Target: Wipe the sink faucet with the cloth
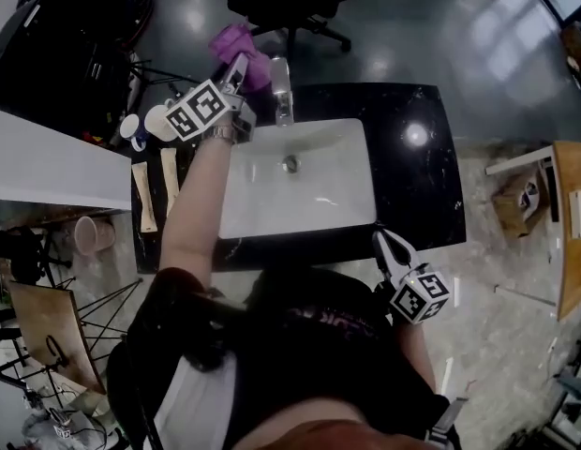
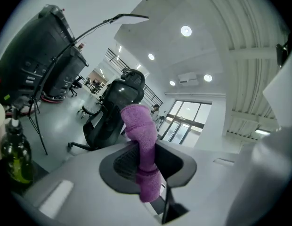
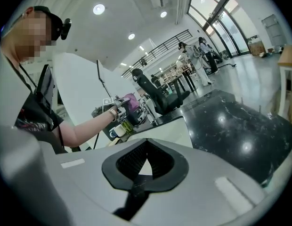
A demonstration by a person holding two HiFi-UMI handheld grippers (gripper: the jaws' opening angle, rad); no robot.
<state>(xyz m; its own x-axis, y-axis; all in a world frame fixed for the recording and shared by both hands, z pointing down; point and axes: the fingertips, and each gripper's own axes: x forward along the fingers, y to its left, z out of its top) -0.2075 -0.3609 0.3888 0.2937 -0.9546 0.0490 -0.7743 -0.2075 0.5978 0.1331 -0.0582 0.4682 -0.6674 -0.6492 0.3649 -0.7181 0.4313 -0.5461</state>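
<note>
Cloth (image 2: 140, 126) in left claw (image 1: 240, 67), chair (image 2: 117, 98) beyond

Left gripper (image 1: 240, 64) reaches forward, jaws clamped; right gripper (image 1: 384, 242) closed.

Left gripper (image 2: 147, 161): jaws clamped on a purple terry cloth (image 2: 140, 126), a folded strip standing upright above the pads, short end hanging below. Far behind it, a black office chair (image 2: 115, 98). Near left: dark green glass bottle (image 2: 15, 157). Far left: large black studio lamp (image 2: 40, 55) on a stand.
</note>
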